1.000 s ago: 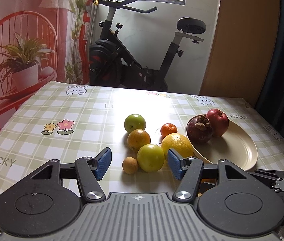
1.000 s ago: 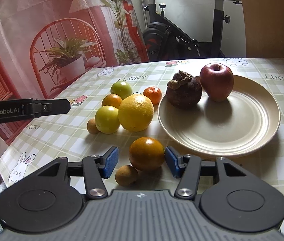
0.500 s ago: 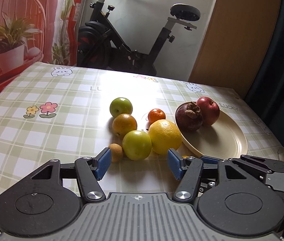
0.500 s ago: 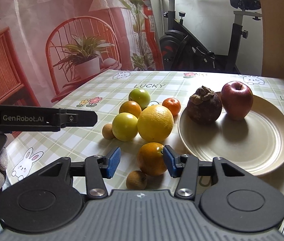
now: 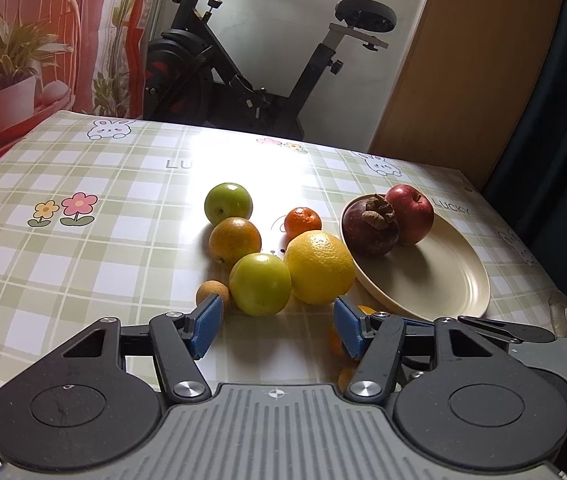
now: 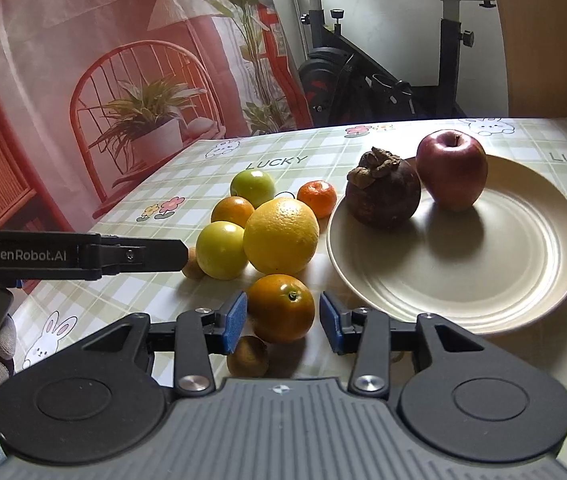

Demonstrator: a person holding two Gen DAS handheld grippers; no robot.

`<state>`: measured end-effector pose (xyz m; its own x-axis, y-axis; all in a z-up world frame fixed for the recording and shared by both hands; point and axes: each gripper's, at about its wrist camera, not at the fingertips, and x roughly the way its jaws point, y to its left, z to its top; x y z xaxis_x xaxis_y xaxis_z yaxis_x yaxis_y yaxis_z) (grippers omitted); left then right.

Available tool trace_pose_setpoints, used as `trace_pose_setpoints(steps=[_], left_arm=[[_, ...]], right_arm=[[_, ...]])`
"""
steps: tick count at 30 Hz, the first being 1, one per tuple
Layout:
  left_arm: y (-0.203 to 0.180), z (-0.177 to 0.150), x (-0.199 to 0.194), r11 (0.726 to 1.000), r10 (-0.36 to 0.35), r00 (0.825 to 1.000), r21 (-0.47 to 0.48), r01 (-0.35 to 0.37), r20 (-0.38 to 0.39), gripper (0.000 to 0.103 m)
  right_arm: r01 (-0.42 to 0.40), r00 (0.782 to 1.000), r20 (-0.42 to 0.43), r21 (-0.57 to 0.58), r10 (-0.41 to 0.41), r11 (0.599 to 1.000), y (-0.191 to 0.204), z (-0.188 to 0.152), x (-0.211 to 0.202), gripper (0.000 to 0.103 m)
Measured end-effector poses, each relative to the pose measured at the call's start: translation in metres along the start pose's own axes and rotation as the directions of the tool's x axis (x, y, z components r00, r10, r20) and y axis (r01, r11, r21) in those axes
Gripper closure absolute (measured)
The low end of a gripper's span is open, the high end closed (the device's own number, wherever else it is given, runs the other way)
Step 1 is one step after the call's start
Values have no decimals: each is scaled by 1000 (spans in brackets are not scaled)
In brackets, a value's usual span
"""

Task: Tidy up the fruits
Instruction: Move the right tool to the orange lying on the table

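Closing steadily, the jaws of the right gripper (image 6: 283, 318) now stand much narrower around the round dark-orange fruit with a small green stem scar (image 6: 281, 307) than they did a second ago. The left blue pad seems to touch the peel or nearly so, while a thin gap shows before the right pad, so I judge that the fruit is between the pads but not yet pressed from both sides. It sits on the green-checked plastic tablecloth (image 6: 187, 184), directly ahead of the fingers and centred between them, just beside the near rim of the cream round plate (image 6: 523, 280). A round fruit has no long axis, so the wrist angle matters little; what matters is that the fruit stays in the middle.

On the plate rest a dark purple mangosteen with a dry brown cap (image 6: 383, 196) and a red apple (image 6: 453, 168), touching each other at the far side. The near part of the plate is free, up and to the right from the fingers.

A small brown round fruit (image 6: 248, 356) lies just below the left pad and could be pushed. The large yellow orange (image 6: 281, 235) is close behind.

The left gripper (image 5: 277, 324) is about half open and holds nothing; the yellow-green round fruit (image 5: 260, 284) lies just ahead of it. For the dark-orange fruit the right hand is clearly the nearer.
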<state>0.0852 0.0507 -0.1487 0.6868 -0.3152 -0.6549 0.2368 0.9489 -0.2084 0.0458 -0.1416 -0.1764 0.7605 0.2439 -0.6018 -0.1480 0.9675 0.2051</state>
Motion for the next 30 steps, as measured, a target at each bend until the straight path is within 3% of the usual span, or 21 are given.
trace_pose_setpoints(steps=[11,21,24,30], left_arm=[[-1,1,22,999,-50,997,-25,48,-64,40],[-8,-3,44,995,-97,989,-31,94,-114,40],[-9,-5,47,994,-111,986,-33,108,-127,50],[-10,-8,49,991,-130,984,-37,126,-125,58]], right_arm=[[-23,1000,-21,-125,20,992,24,-1,20,57],[-42,999,-26,-153,38,987,25,-4,25,57],[-48,999,-26,-164,44,985,27,-5,25,57],[-52,999,-25,-175,48,983,29,-5,26,57]])
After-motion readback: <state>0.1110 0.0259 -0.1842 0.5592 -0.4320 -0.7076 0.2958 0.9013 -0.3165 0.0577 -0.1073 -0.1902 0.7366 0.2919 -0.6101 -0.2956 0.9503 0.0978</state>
